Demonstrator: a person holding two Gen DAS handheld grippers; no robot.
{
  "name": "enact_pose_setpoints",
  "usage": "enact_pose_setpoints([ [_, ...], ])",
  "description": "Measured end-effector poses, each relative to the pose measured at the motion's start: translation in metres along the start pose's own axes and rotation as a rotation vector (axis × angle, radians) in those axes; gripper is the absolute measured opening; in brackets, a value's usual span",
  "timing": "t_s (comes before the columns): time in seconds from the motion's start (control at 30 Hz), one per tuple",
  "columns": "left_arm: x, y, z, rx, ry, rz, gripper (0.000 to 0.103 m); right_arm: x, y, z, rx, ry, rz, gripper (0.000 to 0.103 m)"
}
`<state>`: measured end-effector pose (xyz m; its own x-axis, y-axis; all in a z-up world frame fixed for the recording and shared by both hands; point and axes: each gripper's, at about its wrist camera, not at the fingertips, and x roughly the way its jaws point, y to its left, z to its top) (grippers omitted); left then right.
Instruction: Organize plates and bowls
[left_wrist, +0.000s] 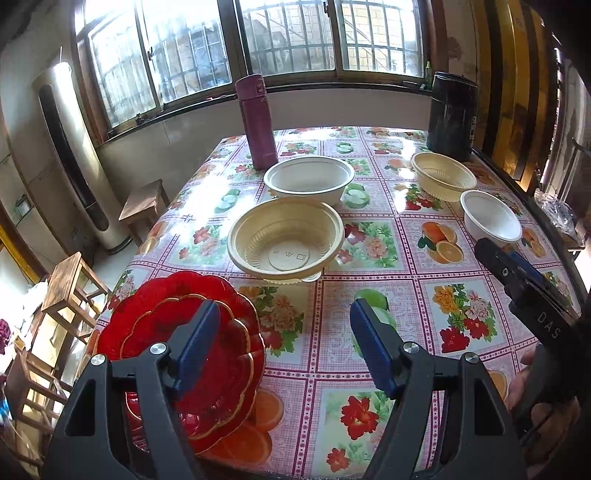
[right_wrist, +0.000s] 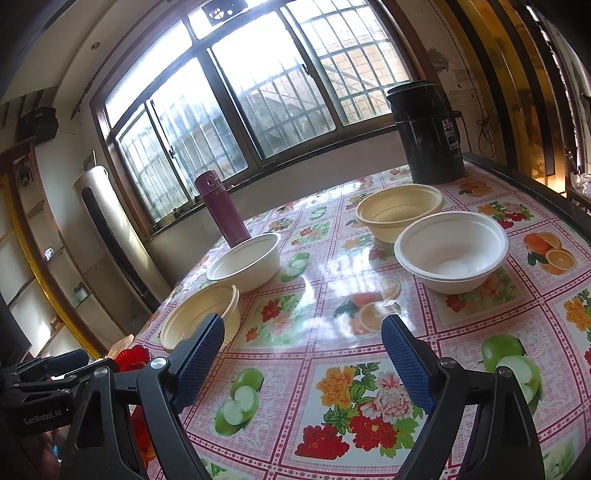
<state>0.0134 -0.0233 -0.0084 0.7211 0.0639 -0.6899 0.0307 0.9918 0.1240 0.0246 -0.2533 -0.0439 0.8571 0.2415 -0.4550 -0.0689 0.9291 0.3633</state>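
- The left gripper (left_wrist: 282, 343) has its jaws released and spread wide, with nothing between them; its blue ribbed pads (left_wrist: 197, 343) hang over the near left corner of the worktop (left_wrist: 369, 295), which wears a glossy oilcloth printed with fruit and flowers.
- Its left pad stands in front of the stack of red, scalloped, gold-rimmed glass plates (left_wrist: 177, 325), smaller ones nested on a larger one, sitting at the near left corner; whether the pad touches them I cannot tell.
- The right gripper (right_wrist: 303, 350) also has its jaws released and wide apart, empty, above bare oilcloth near the front edge.
- Just beyond the red plates, toward the worktop's middle, sits a large beige ribbed plastic bowl (left_wrist: 284, 240).
- Right behind it, rims very close or touching, is a large white disposable bowl (left_wrist: 308, 177).
- A tall maroon thermos flask (left_wrist: 256, 122) stands upright near the far left corner, just behind the white bowl.
- Toward the right edge, a second beige ribbed plastic bowl (left_wrist: 443, 175) sits with a smaller white disposable bowl (left_wrist: 491, 216) just in front of it.
- A black cylindrical lidded container (left_wrist: 452, 114) stands at the far right corner.
- A hand (left_wrist: 524, 384) shows at the right border of the left wrist view, holding the right gripper.
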Motion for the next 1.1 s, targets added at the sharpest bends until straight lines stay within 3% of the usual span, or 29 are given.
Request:
enact_pose_setpoints([
  [1.1,0.0105,-0.0036,0.0010,-0.007,0.032,-0.020,0.073,0.0061,0.0026,-0.0014,-0.003,0.037,0.002,0.089],
])
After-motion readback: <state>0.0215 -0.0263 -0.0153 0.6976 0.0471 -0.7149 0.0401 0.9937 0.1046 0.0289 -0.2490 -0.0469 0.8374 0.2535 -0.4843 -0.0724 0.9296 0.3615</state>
